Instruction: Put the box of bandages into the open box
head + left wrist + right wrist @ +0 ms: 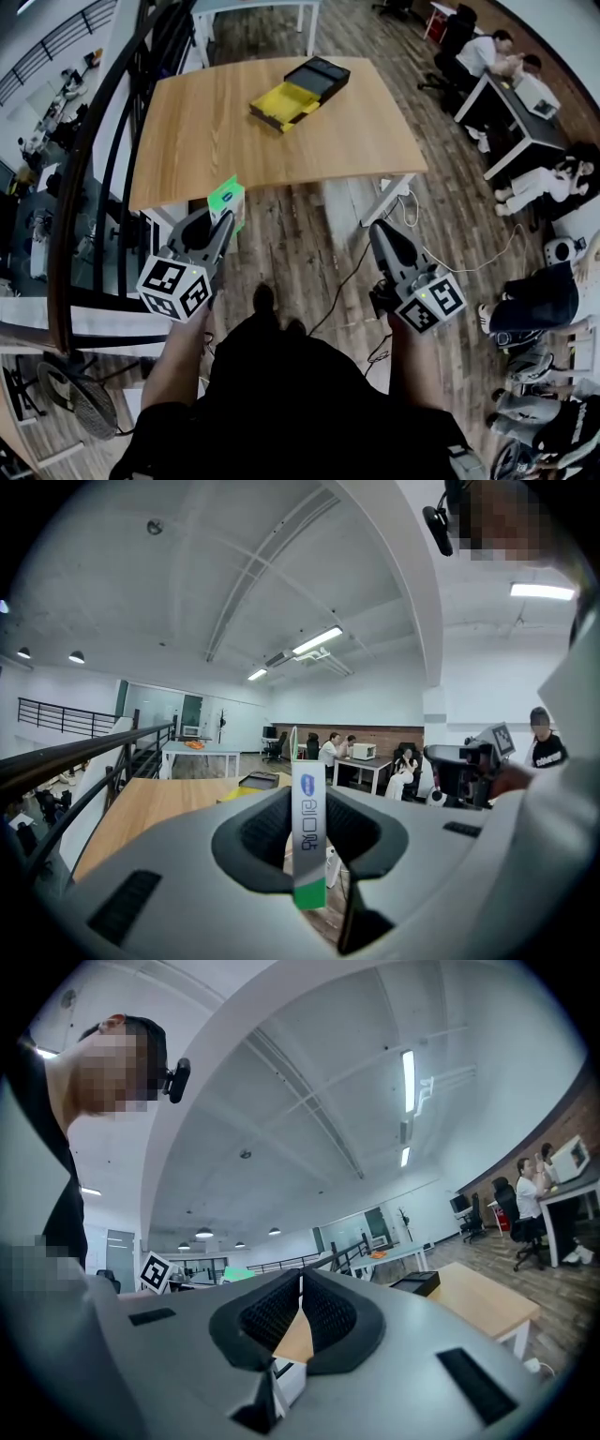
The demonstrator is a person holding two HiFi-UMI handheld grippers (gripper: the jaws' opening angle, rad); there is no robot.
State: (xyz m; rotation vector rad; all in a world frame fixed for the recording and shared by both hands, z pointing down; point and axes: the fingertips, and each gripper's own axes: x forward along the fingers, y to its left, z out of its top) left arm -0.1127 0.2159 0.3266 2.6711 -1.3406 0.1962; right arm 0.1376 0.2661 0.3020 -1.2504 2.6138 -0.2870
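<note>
Left gripper (223, 230) is being held clamped on the thin green-and-white box of bandages (307, 836), short of the wooden table (187, 131) carrying the open box (286, 103), while the right gripper (379, 232) is being carried shut and empty; the carton, probably light and crushable, is best being pinched gently across its flat faces.

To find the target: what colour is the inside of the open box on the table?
The open box is yellow inside, black outside; head view shows it best.

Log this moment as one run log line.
left gripper: holding bandage box | right gripper: shut, empty | open box: on table ahead
</note>
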